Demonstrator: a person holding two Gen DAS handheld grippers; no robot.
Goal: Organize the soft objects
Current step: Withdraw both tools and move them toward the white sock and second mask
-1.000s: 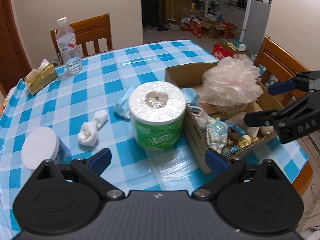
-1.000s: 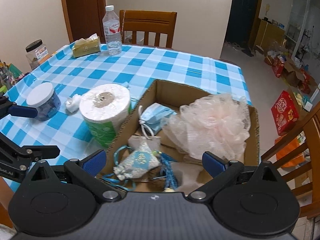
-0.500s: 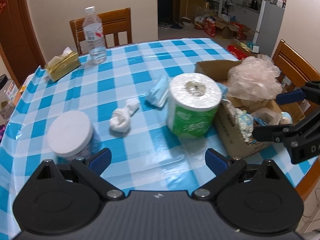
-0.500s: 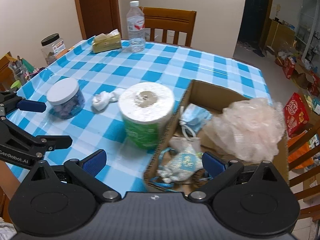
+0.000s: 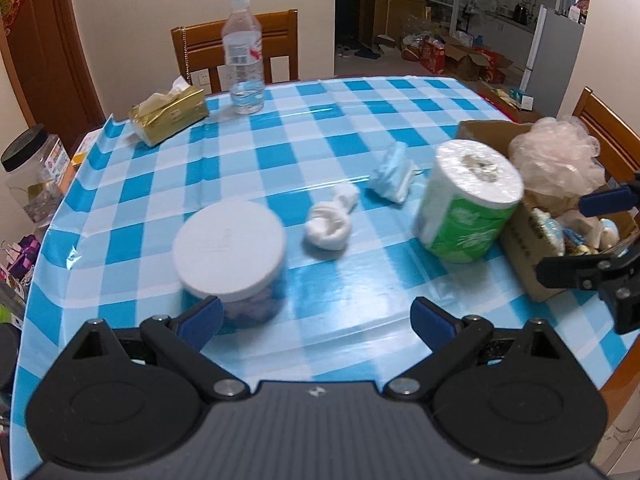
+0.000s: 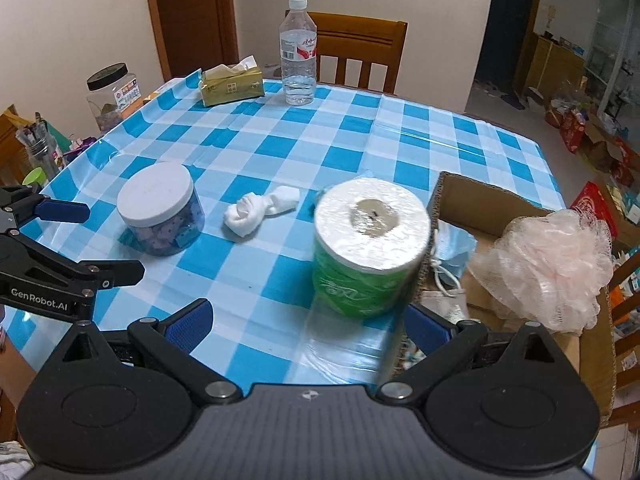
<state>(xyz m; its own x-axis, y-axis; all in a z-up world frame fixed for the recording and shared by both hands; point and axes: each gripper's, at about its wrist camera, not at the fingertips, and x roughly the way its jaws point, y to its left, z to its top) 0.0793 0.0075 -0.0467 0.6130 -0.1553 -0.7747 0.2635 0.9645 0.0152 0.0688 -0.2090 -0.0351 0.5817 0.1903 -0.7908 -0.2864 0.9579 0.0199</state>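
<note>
A table (image 6: 404, 128) in a blue-and-white checked plastic cloth carries everything. The left gripper (image 5: 316, 320) hangs over the near edge with its blue-padded fingers (image 5: 200, 320) spread wide and nothing between them; its black body, seen in the right wrist view at the left, bears the white lettering "GenRobot.AI". The right gripper (image 6: 306, 326) is likewise wide apart and empty, hovering at the near edge just in front of the toilet paper roll (image 6: 370, 246).

That roll stands upright in a clear-topped green wrapper with white characters too blurred to read, and it touches the left wall of the cardboard box (image 6: 488, 204) at the table's right edge. The box holds a pink mesh bath pouf (image 6: 548, 268), a blue face mask (image 6: 454, 248) and small wrapped items that are hard to make out.

On the cloth, a balled white sock (image 5: 330, 222) lies between the roll and a clear jar with a white lid (image 5: 230, 256), which stands near the near-left part of the table. A second crumpled blue face mask (image 5: 392, 174) lies just behind the roll.

At the far edge stand a water bottle (image 6: 298, 50) with a red-and-white label, its writing unreadable, and a gold tissue pack (image 6: 232, 86) with a tissue poking out. Off the far-left corner sits a black-lidded jar (image 6: 110, 96) with a small label that cannot be read.
</note>
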